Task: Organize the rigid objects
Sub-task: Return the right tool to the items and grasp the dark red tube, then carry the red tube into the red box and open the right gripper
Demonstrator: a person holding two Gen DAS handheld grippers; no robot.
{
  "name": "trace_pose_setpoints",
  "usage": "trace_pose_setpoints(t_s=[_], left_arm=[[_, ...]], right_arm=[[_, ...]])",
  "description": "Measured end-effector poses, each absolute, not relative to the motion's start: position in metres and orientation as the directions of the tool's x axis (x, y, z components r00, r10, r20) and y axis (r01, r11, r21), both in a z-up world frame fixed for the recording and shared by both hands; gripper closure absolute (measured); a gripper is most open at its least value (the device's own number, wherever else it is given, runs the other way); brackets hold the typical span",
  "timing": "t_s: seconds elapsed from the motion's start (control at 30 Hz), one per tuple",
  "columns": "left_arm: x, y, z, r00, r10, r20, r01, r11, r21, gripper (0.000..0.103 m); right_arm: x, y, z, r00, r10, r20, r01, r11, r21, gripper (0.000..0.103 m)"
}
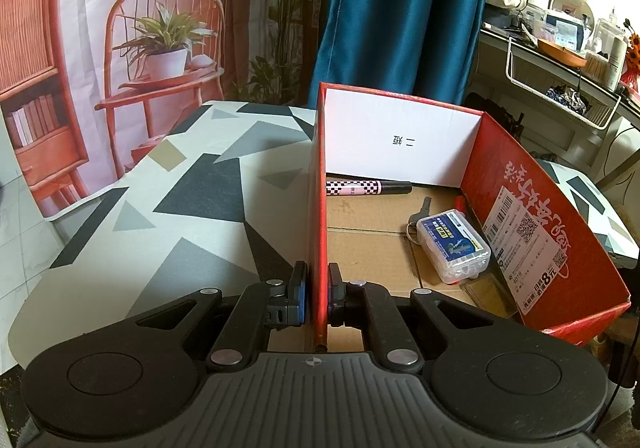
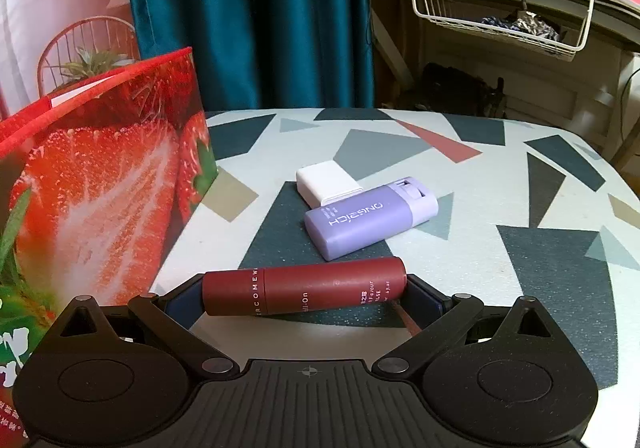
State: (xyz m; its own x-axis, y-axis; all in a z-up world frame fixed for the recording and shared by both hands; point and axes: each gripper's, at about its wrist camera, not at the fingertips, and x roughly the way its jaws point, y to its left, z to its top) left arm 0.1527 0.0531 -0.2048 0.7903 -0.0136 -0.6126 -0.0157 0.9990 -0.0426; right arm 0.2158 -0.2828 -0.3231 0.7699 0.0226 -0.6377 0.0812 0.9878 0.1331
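Note:
My left gripper is shut on the left wall of an open red cardboard box. Inside the box lie a checkered pen, a key and a clear plastic case with a blue label. In the right wrist view the same box shows its strawberry print at the left. My right gripper holds a maroon tube crosswise, one pad at each end, just above the table. Beyond it lie a purple case and a small white box.
The table has a cloth with grey and dark triangles. A blue curtain hangs behind it. At the right stands a cluttered shelf with a white wire basket. A printed backdrop hangs on the left.

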Motion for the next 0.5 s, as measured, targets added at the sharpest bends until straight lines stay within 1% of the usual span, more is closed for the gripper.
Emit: trace_pose_setpoints(t_s=[0.33,0.5], left_arm=[[0.152,0.0534,-0.2052,0.792,-0.016,-0.61,-0.015,0.999,-0.046,0.093],[0.1462,0.0544,-0.2025,0.807,-0.028,-0.59,-0.013,0.998,-0.065,0.093]], right_arm=[[0.215,-0.2829,-0.3226,0.772,0.038,-0.634,0.072,0.987,0.146,0.004],[0.2139,-0.2834,-0.3223,0.774,0.041,-0.632,0.071,0.986,0.151,0.004]])
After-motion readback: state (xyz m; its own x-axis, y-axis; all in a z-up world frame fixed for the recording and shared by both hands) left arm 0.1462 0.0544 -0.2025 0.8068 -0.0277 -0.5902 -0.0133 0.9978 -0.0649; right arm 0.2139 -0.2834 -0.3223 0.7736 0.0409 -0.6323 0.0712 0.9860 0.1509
